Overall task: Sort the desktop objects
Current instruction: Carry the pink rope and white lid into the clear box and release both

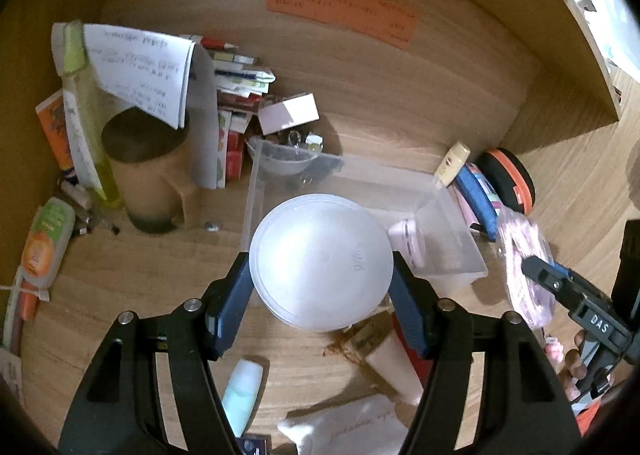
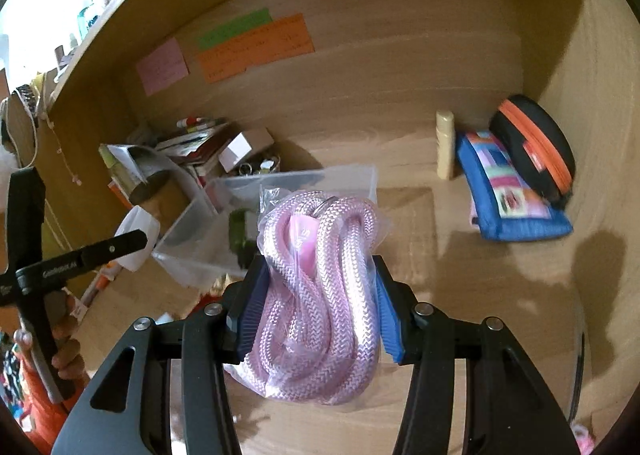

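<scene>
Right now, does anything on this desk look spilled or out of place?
Yes. Brown crumbs or a smear lie on the wooden desk beside a torn brown packet, like a spill. The white notebook sags askew over the brown mug.

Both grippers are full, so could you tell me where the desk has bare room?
Bare wood lies between the clear bin and the blue pouch. The left corner around the mug and books is crowded.
</scene>
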